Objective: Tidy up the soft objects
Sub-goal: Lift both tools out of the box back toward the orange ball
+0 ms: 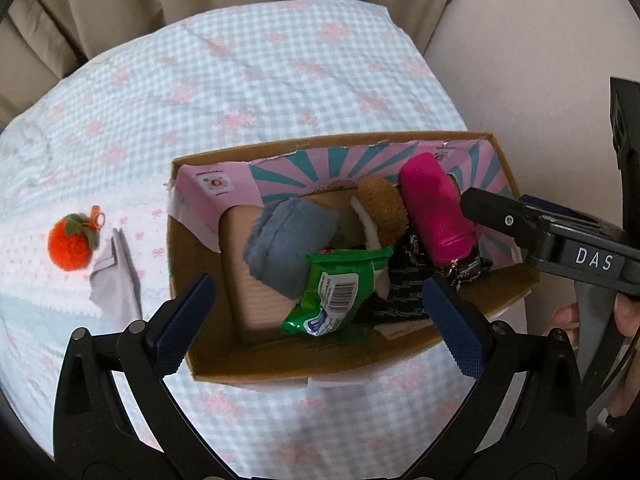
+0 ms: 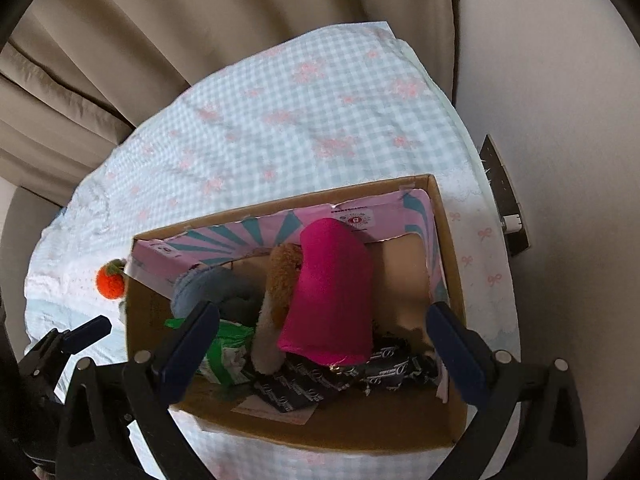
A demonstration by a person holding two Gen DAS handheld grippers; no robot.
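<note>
Sorting looks mostly done: the cardboard box already holds a pink roll, a brown plush, a grey plush piece, a green packet and black printed fabric, piled loosely, probably dropped in 1 by 1. Outside it, on the checked cloth covering the desk, lie 2 items: an orange pom-pom and, touching it, a grey cloth. Left gripper hovers over the box, fingers spread, nothing between them; the pom-pom sits well apart to their left. Right gripper is also spread wide above the box, empty, the pink roll just beyond its fingers.
</note>
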